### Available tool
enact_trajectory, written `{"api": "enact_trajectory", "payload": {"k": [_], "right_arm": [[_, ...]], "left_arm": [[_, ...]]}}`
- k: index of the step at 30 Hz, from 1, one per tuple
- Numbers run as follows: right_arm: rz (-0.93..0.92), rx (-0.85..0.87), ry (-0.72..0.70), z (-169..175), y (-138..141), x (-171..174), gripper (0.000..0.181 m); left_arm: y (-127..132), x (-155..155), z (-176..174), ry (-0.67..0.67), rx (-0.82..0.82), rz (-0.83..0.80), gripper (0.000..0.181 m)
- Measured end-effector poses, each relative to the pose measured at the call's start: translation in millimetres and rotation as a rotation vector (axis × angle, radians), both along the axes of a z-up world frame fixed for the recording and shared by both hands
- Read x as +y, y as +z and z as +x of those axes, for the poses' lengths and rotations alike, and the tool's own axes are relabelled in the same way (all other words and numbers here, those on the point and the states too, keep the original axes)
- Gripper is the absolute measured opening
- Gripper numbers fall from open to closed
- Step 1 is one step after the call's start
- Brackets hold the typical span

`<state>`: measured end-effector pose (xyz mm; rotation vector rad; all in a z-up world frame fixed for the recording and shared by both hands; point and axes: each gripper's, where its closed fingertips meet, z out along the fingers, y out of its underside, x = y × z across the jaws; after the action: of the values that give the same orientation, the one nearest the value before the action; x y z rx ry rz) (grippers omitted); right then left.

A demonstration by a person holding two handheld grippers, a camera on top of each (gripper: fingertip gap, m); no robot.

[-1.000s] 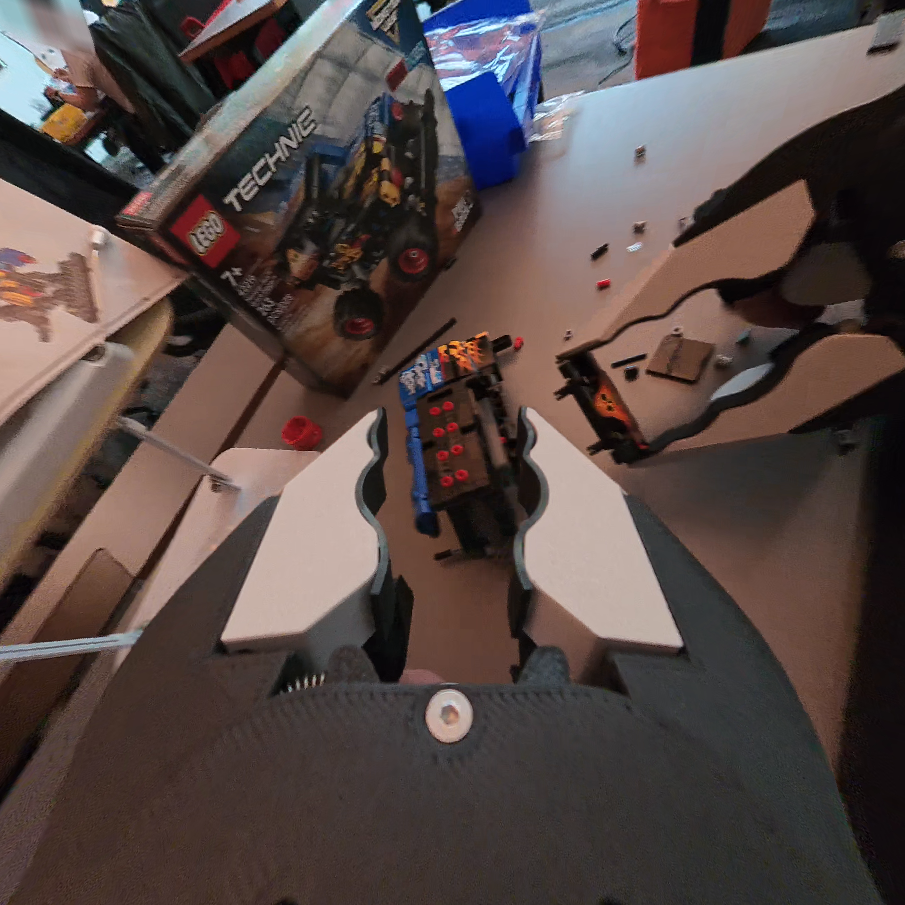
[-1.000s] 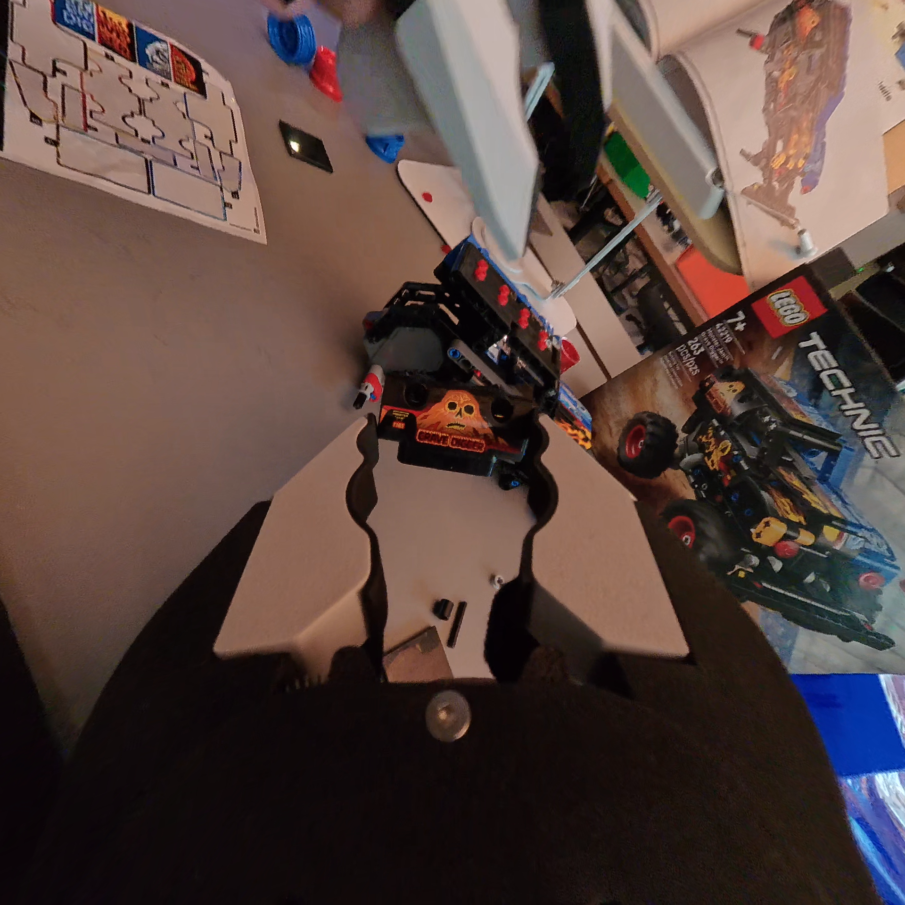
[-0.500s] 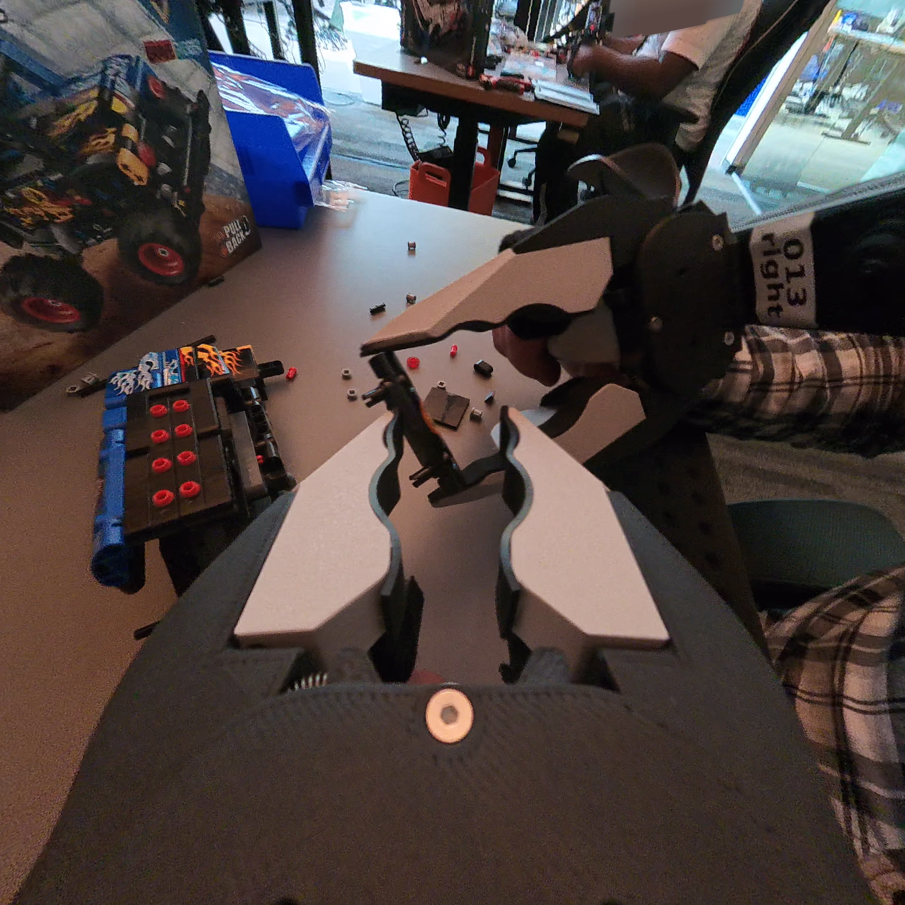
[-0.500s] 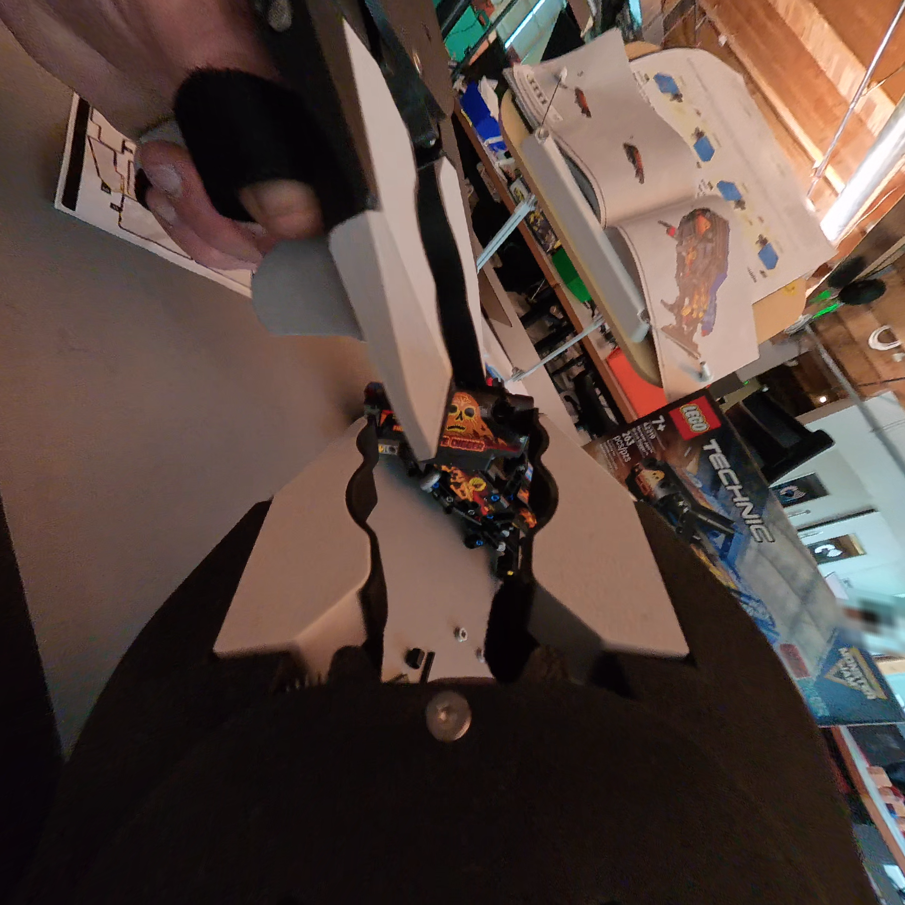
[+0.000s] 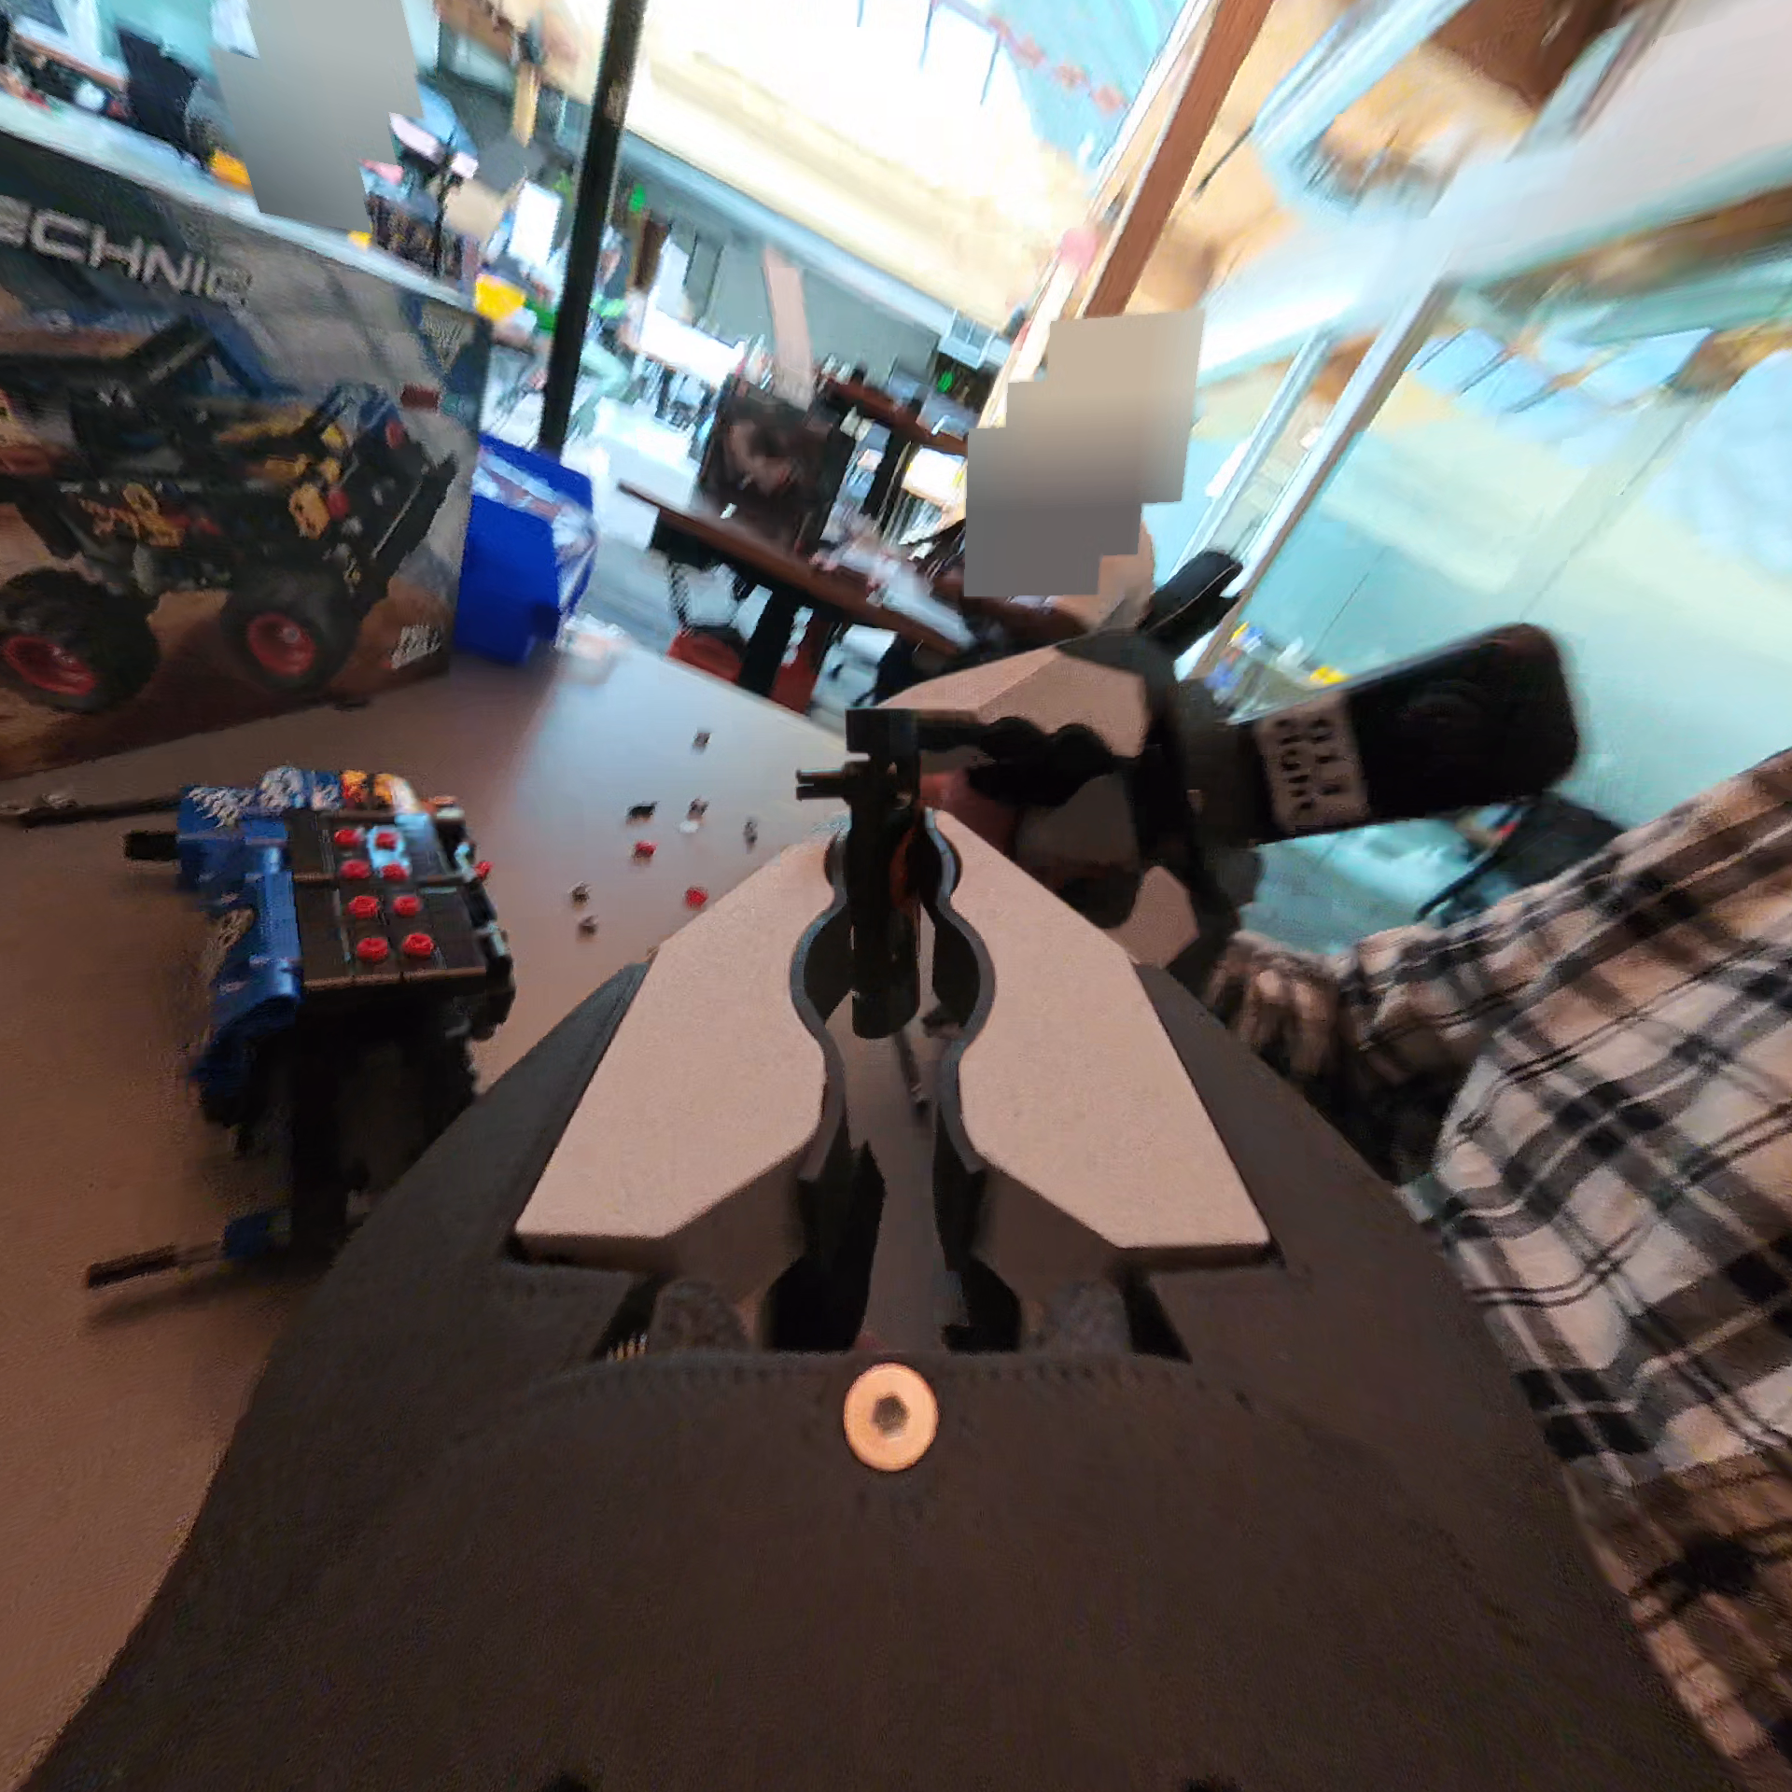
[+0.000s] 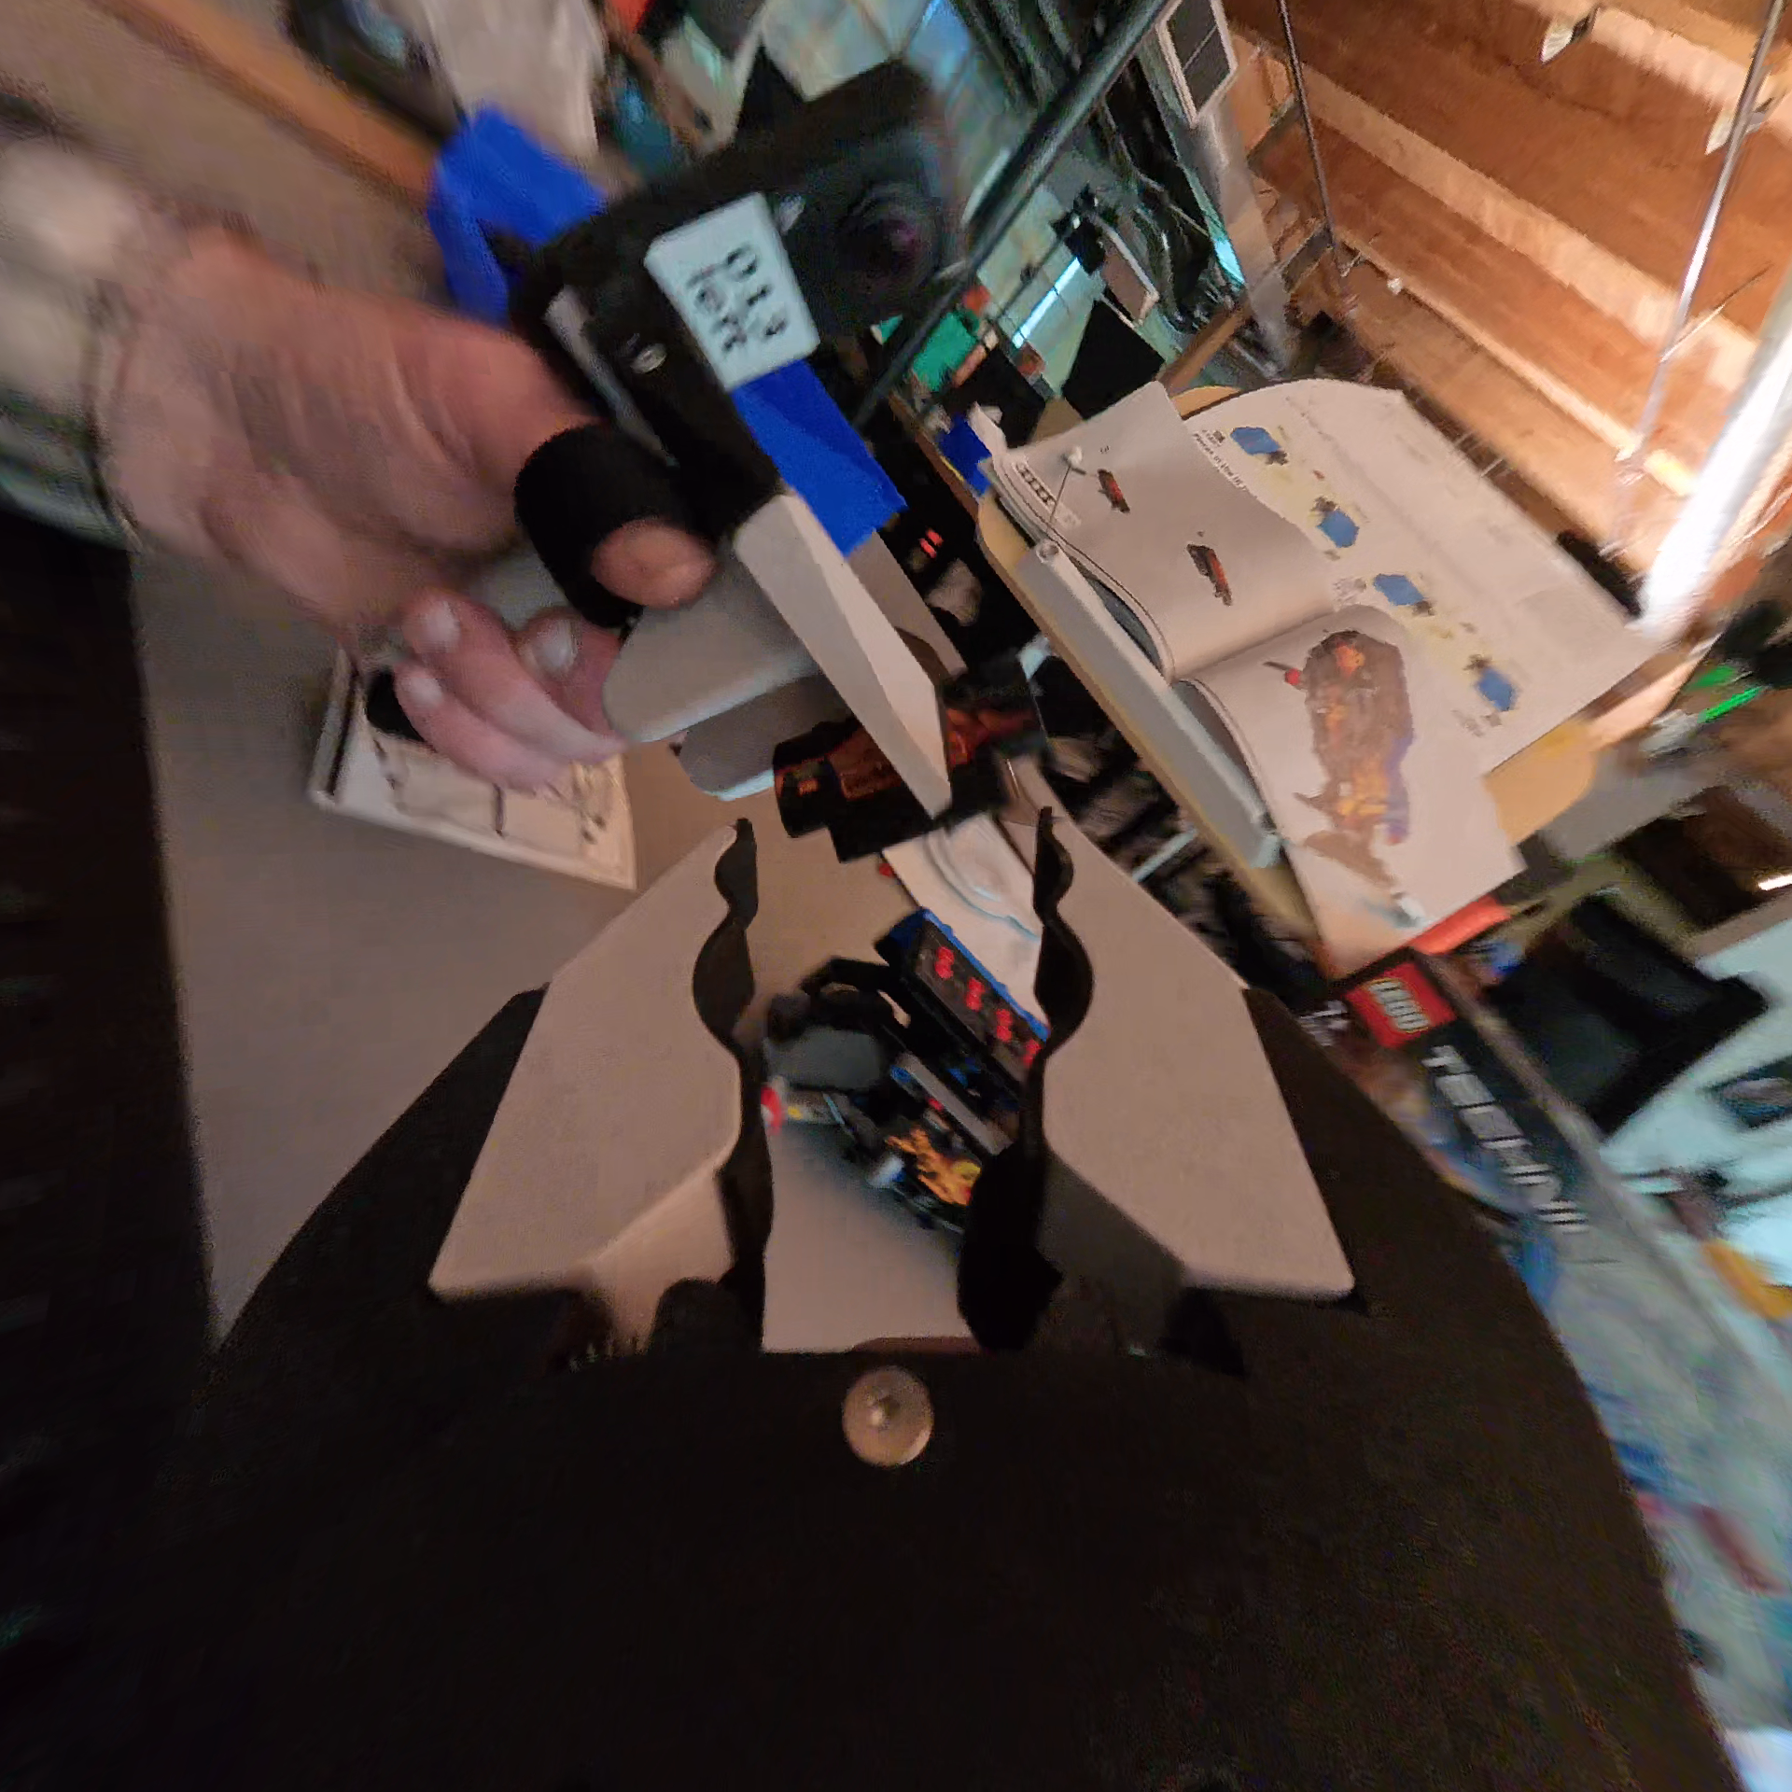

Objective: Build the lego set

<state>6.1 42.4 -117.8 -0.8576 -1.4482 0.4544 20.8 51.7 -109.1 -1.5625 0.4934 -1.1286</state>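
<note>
My left gripper [image 5: 882,853] is shut on a black lego panel [image 5: 876,931], seen edge-on and upright between its pads. The right wrist view shows that panel [image 6: 989,727] with an orange sticker, clamped by the left gripper [image 6: 844,776] above the table. My right gripper [image 6: 892,842] is open and empty, its tips just short of the panel. It also shows in the left wrist view [image 5: 970,785], right behind the panel. The black and blue truck chassis [image 5: 359,902] with red pins lies on the table, and shows below the right fingers [image 6: 931,1057].
The set's box [image 5: 194,504] stands at the left with a blue bin [image 5: 514,572] beside it. Small loose parts [image 5: 669,834] lie past the chassis. An open instruction booklet [image 6: 1309,630] and a sticker sheet [image 6: 465,795] lie nearby. A plaid sleeve [image 5: 1552,1115] is at the right. Only a small space, under 4 cm, lies between the two pairs of fingers.
The right gripper carried the panel up from the table. The left gripper swung over from the chassis and closed on it. The panel now sits beyond the right gripper's tips.
</note>
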Motion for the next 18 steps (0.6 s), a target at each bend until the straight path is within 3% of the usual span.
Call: {"api": "enact_trajectory", "payload": {"k": [5, 7, 12, 18], "right_arm": [[-0.564, 0.18, 0.241, 5.6, 25.7, -3.5, 0.03], [-0.708, 0.22, 0.323, 6.5, 33.0, -6.3, 0.029], [-0.885, 0.218, 0.422, -0.4, 35.7, -16.5, 0.028], [-1.008, 0.233, 0.547, -2.1, 42.2, -25.2, 0.013]], "left_arm": [[20.1, -11.6, -13.7, -0.068, -0.196, 0.047, 0.008], [26.1, -15.2, -13.9, -0.096, -0.245, 0.069, 0.009], [32.0, -21.9, -11.5, -0.142, -0.307, 0.109, 0.009], [39.5, -33.3, -7.8, -0.221, -0.358, 0.137, 0.009]]}}
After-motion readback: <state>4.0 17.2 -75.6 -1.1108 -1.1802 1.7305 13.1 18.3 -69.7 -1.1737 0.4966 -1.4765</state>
